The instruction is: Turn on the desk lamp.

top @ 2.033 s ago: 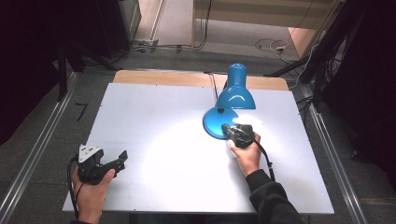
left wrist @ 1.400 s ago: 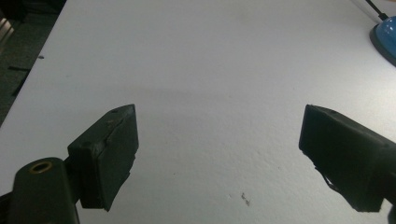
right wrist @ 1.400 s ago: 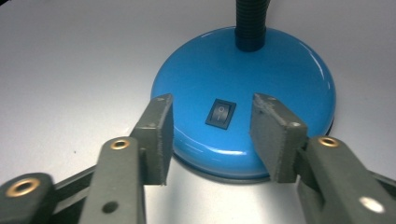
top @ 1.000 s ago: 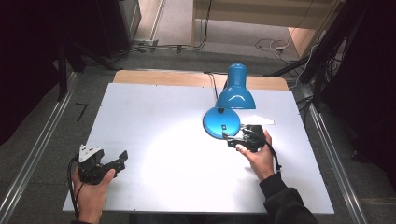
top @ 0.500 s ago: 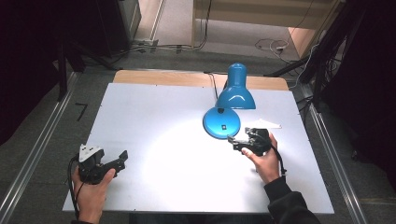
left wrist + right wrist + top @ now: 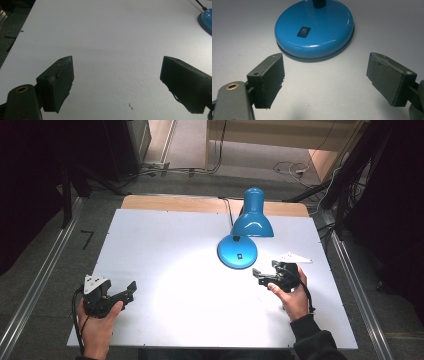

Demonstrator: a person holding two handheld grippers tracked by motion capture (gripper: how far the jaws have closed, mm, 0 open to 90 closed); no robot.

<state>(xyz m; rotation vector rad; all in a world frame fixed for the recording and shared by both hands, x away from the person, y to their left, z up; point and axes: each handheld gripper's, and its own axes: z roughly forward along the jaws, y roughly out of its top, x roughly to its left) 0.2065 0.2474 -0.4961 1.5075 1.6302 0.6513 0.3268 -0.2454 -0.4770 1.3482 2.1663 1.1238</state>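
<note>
Right gripper view: lamp base (image 6: 314,28) near ahead of right gripper (image 6: 325,80), apparently apart.

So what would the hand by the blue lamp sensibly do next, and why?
Probably rest. The right gripper hangs open just short of the blue desk lamp's round base, touching nothing, and a bright pool of light lies on the white table beside the base. If the aim is the black rocker switch, it would ease forward toward it.
</note>
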